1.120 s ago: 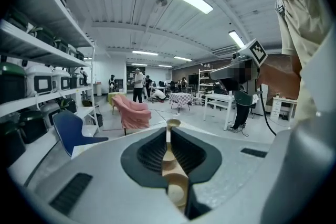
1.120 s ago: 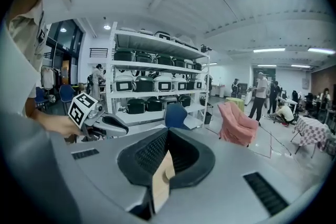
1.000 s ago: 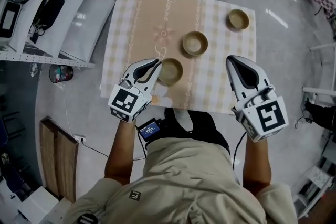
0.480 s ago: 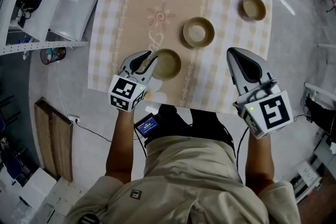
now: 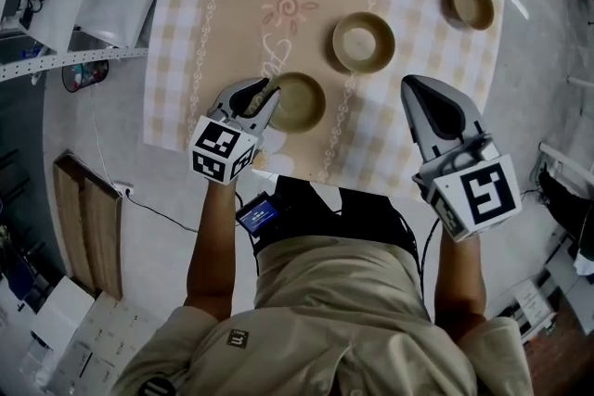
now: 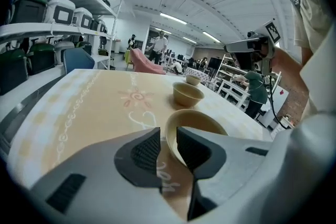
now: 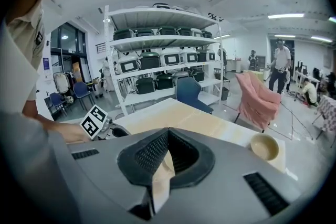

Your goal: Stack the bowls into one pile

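A square table (image 5: pixel 204 32) under a beige checked cloth fills the upper part of the head view, and everything below is placed against it. The person stands at the table's near edge, with a sleeve and forearm reaching in on each side.

The right gripper (image 5: pixel 408 88) hovers over the table's near right part. Its own view shows the two jaws (image 7: pixel 168 131) met at their tips and nothing caught between them. It is well apart from every bowl.

The left gripper (image 5: pixel 267 95) is low over the table's near middle. Its jaws (image 6: pixel 168 132) stand a narrow way apart, astride the rim of the near bowl (image 5: pixel 299 102). One jaw is inside the bowl against the wall. The other is outside, and a thin strip of cloth shows between it and the rim.

Three tan bowls sit upright on the table in a line that runs from its near middle to its far right corner. None is stacked on another. The near bowl (image 6: pixel 197 120) is the closest to the person. The middle bowl (image 5: pixel 364 42) sits near the table's centre, apart from the near one. The far bowl (image 5: pixel 471 3), which looks smaller in the head view, is by the far right corner. Each bowl's inside shows only its own bare glaze.
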